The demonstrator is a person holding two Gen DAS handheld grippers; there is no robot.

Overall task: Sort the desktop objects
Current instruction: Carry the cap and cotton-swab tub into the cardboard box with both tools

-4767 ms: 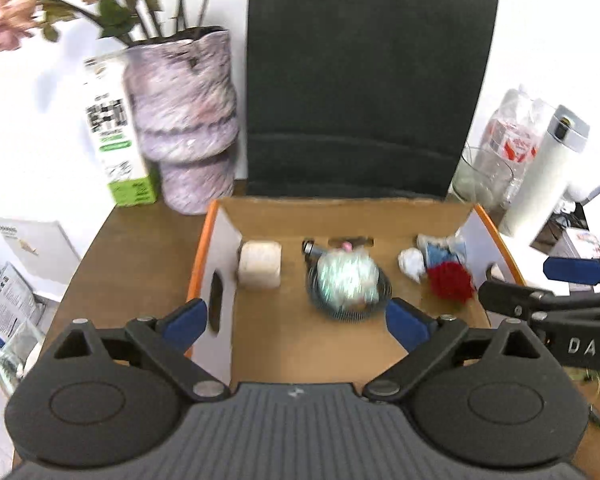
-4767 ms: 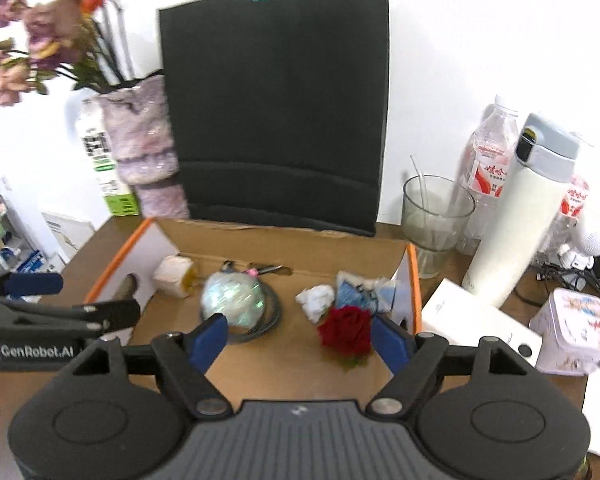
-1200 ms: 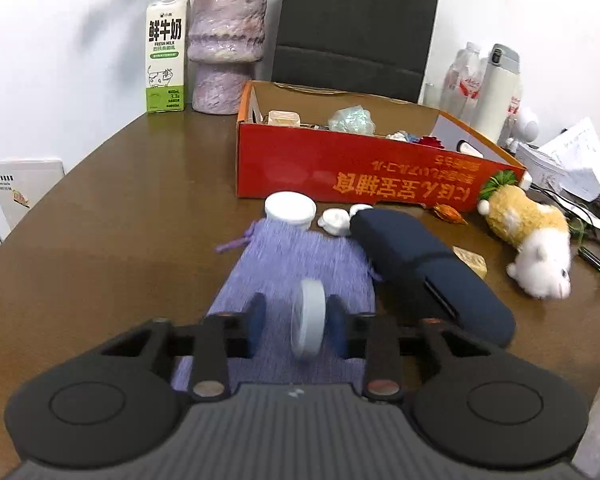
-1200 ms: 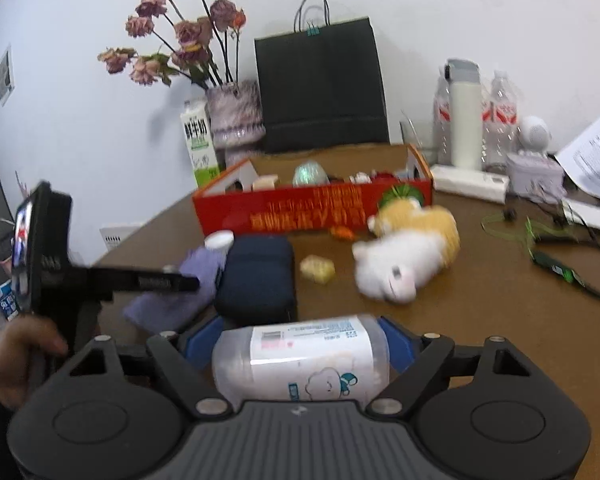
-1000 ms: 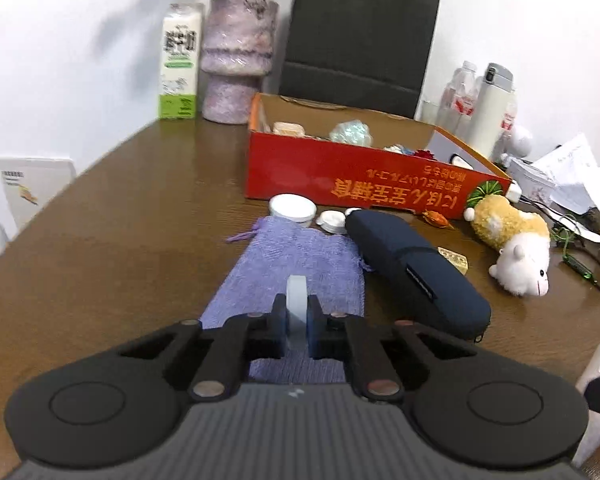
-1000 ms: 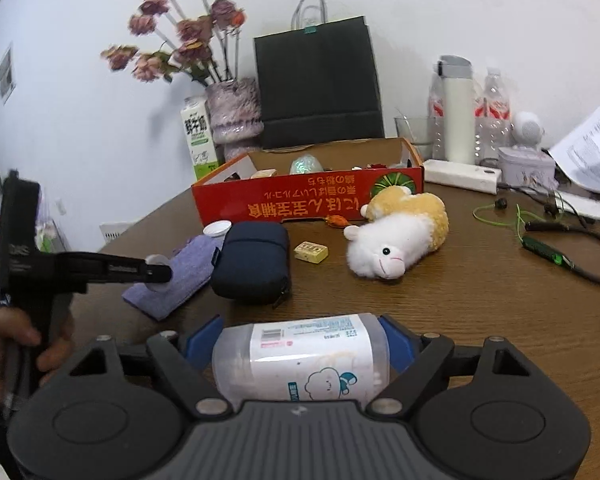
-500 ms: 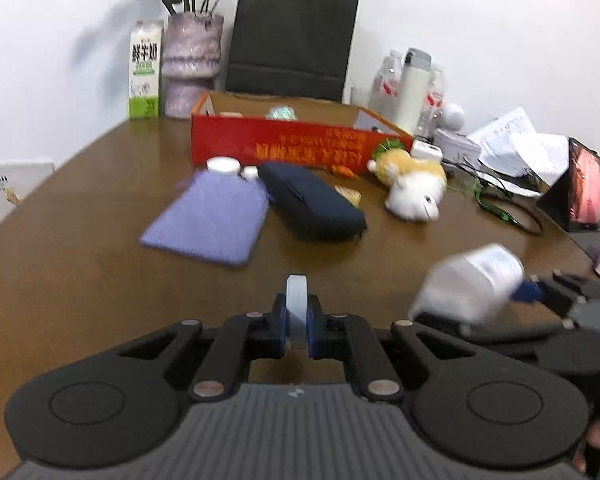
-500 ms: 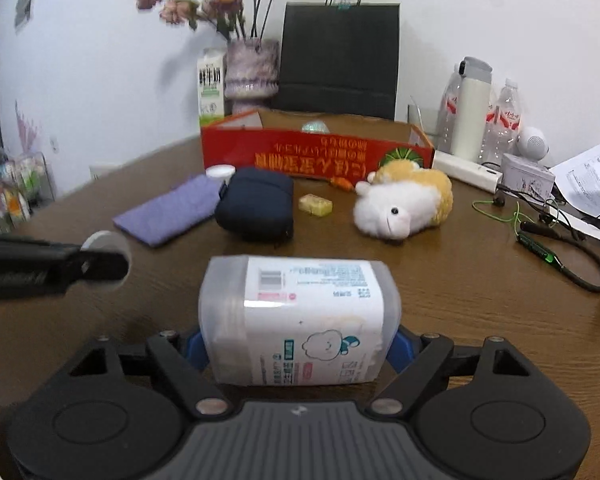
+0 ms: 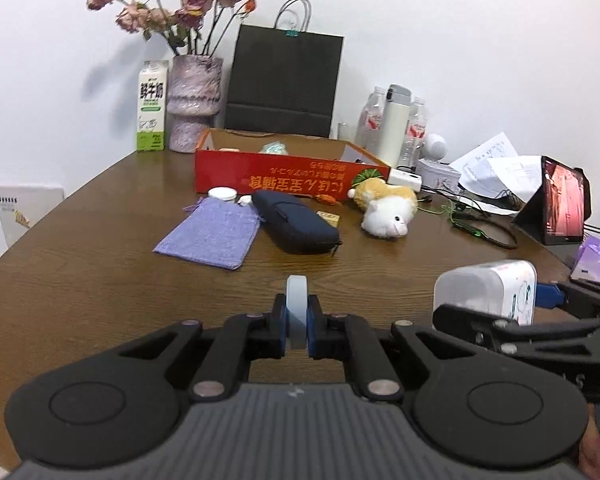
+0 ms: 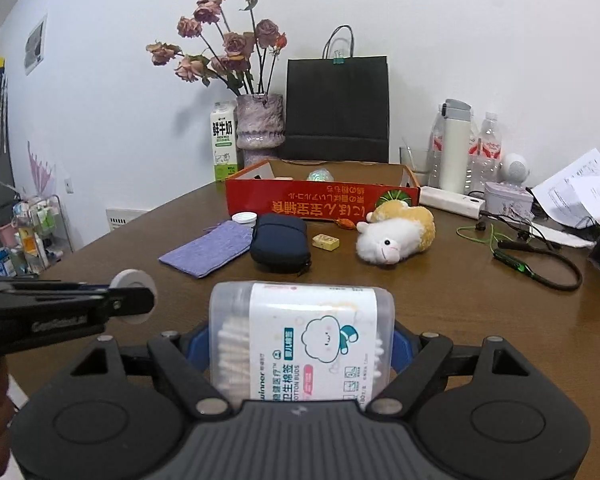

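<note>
White disc pinched edge-on in left gripper; right gripper clamps cotton-bud box; both tilted slightly downward.

Both hand-held grippers pulled back from red box; lid, cotton-bud tub lifted.

The right claw is hiding the lower end of the cotton bud box behind its own body, and its blue pads are showing only as slivers at the box's sides. Far ahead of this claw, the red carton wall is covering most of its contents, too small to identify. In the left wrist view, the left claw is concealing the lower half of the white disc. To its right, the frame's edge is cutting off a purple pack.
</note>
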